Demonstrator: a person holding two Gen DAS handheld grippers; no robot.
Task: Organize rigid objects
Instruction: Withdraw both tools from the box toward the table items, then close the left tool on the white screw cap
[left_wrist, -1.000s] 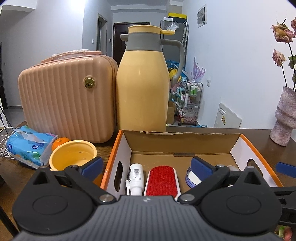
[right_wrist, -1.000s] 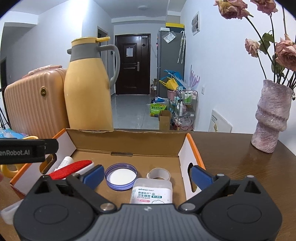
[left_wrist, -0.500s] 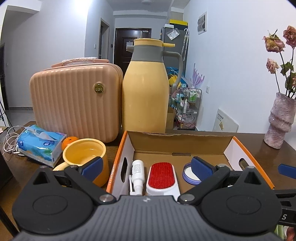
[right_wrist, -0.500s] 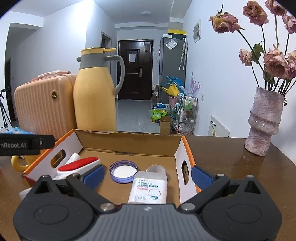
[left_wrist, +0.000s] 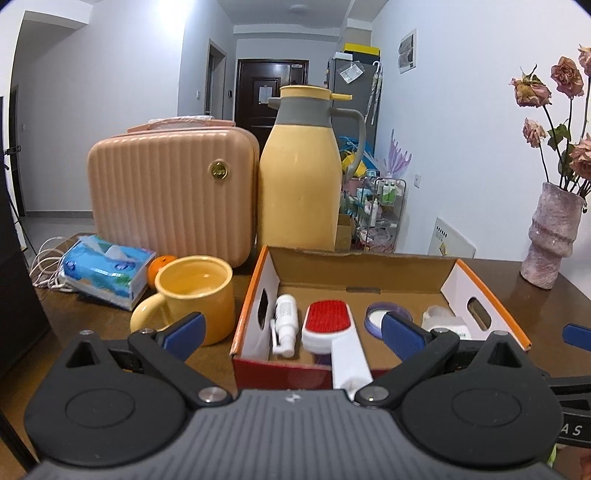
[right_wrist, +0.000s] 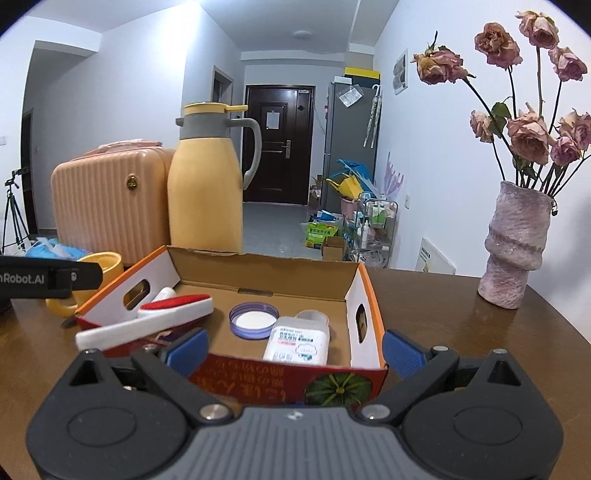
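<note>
Currently both of your tools are spread wide and hold nothing. Your left tool (left_wrist: 291, 330) sits low in front of the cardboard box (left_wrist: 484, 288), one blue pad ahead of the yellow mug (left_wrist: 195, 291), the other over the box's near edge. Your right tool (right_wrist: 293, 349) straddles the box's near right corner (right_wrist: 369, 369).

Box contents, left to right in the left wrist view: white spray bottle (left_wrist: 284, 317) lying along the left wall; lint brush (left_wrist: 327, 321) with red pad up, its white handle (left_wrist: 351, 363) projecting over the near wall; purple-rimmed lid (left_wrist: 380, 314); roll of tape (left_wrist: 436, 314); white cotton-swab box (right_wrist: 297, 339) just in front of the tape, toward the right wall.

Outside the box: mug just beside the left wall, with an orange (left_wrist: 159, 264) and a blue tissue pack (left_wrist: 107, 269) farther left. Peach ribbed case (left_wrist: 170, 195) and yellow thermos jug (left_wrist: 301, 177) stand side by side along the desk's far edge. Pink vase (right_wrist: 515, 243) with dried roses (right_wrist: 528, 136) stands toward the far right of the desk (right_wrist: 461, 325), well apart from the box.
</note>
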